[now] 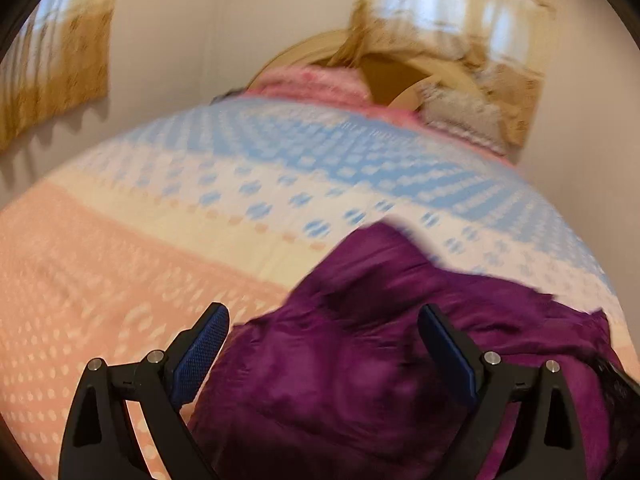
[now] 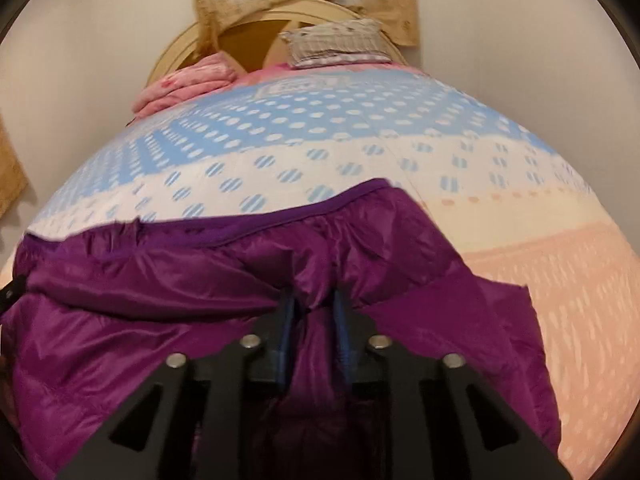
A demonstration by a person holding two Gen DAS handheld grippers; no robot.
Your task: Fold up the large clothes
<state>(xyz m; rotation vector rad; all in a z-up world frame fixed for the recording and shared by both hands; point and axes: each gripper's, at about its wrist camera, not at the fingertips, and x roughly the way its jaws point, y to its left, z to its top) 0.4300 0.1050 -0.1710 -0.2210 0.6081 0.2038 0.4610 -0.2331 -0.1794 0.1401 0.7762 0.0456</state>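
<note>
A shiny purple padded jacket [image 1: 360,360] lies crumpled on the bed, low and to the right in the left wrist view. My left gripper [image 1: 322,316] is open and empty, its blue-padded fingers spread just above the jacket's near left part. In the right wrist view the jacket [image 2: 160,300] fills the lower half. My right gripper [image 2: 314,300] is shut on a bunched fold of the jacket, which bulges between the fingers.
The bed has a sheet [image 2: 320,136] with blue, white and peach dotted bands. At its head lie a folded pink blanket [image 2: 188,80] and a checked pillow [image 2: 336,42] against a cream headboard [image 2: 176,52]. Walls and curtains close in on both sides.
</note>
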